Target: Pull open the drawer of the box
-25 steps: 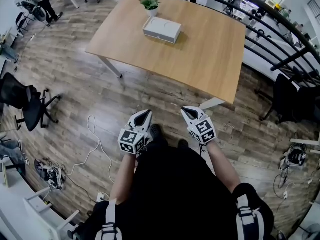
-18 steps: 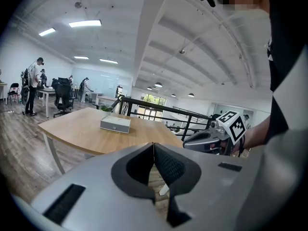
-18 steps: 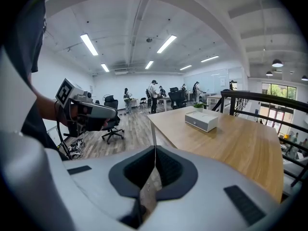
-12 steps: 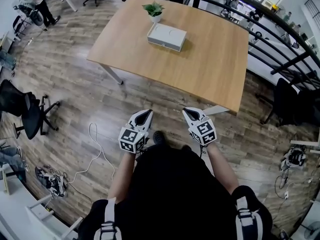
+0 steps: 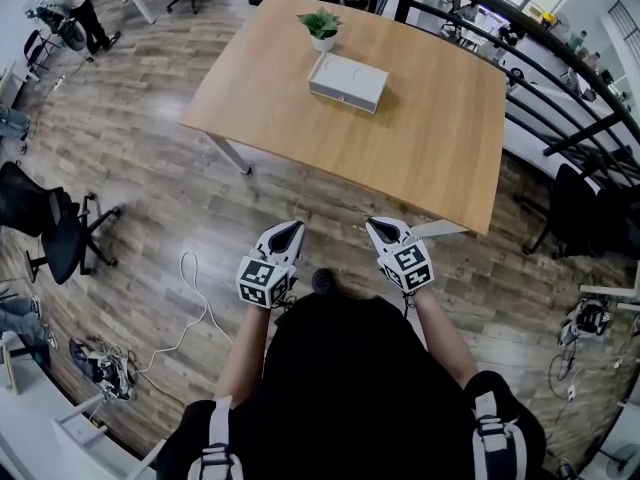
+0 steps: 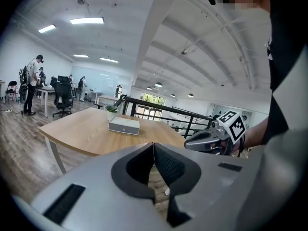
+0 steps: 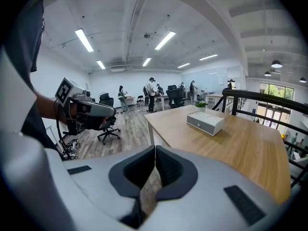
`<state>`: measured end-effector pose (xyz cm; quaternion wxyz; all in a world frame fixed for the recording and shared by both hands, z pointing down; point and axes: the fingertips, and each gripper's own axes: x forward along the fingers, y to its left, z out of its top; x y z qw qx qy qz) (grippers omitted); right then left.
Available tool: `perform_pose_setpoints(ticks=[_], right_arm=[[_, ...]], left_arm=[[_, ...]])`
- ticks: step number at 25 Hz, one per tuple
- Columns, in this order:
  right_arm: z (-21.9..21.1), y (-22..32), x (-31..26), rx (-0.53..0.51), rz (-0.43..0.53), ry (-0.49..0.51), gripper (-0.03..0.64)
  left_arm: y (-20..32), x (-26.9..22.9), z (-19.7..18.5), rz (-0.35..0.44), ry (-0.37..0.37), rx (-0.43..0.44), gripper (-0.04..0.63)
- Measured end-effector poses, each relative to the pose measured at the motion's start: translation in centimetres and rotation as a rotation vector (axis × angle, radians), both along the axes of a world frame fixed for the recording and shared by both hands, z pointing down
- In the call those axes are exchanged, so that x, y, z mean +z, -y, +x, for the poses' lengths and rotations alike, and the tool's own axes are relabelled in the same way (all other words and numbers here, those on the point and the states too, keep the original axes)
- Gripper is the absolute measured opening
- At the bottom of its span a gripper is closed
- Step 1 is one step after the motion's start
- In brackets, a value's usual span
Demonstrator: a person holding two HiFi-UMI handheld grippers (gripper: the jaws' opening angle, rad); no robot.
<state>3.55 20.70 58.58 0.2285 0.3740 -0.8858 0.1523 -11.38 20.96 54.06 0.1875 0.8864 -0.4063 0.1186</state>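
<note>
Left hand-held gripper (image 6: 153, 149) clenched, pads together, nothing between them. Right hand-held gripper (image 7: 155, 153) same: fully closed, empty. Both are held low in front of the person's body over the wood floor (image 5: 150, 168), near side of the bench (image 5: 420, 158), touching nothing. Box (image 5: 348, 81) sits on the far part of the bench, just near of the potted plant (image 5: 322, 26), well apart from both grippers; drawer looks closed. Versus a second ago: gripper pose unchanged, bench and box sit lower and further right in the head view.
</note>
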Motion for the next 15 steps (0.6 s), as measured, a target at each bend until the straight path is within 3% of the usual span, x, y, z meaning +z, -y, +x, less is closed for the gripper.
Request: perform_pose_setpoints(ticks=[15], right_arm=[[-3.9, 1.5, 0.7, -0.009, -0.004, -0.027, 0.025]], left_arm=[[1.3, 0.1, -4.6, -0.003, -0.013, -0.023, 0.025]])
